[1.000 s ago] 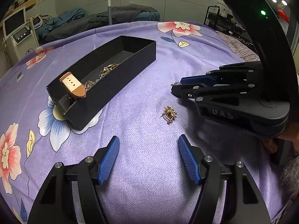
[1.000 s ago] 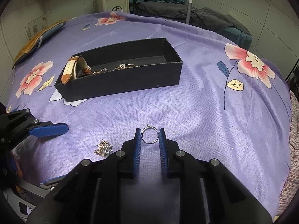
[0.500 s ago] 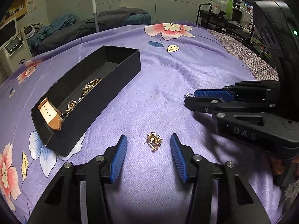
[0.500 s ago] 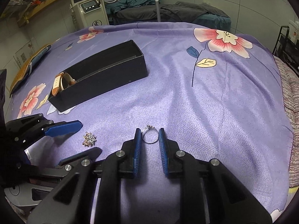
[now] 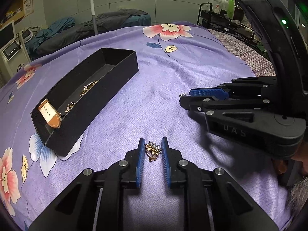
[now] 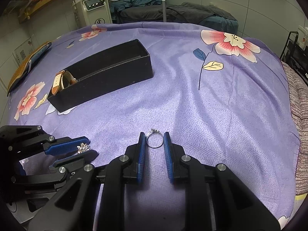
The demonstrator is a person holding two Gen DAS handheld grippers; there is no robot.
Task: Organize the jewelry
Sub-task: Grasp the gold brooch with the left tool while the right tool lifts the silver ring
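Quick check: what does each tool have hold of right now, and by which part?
The left tool pinches the small gold flower brooch by its sides. The right tool clamps the silver ring across its band, stone pointing away.

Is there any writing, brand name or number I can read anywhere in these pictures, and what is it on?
"UAS": raised letters on the right gripper, on its black body as the left wrist view shows it.
A round logo, perhaps "JC", on the white machine: too stylised to be sure.
Wall poster and the square code on the sign: too small to read.
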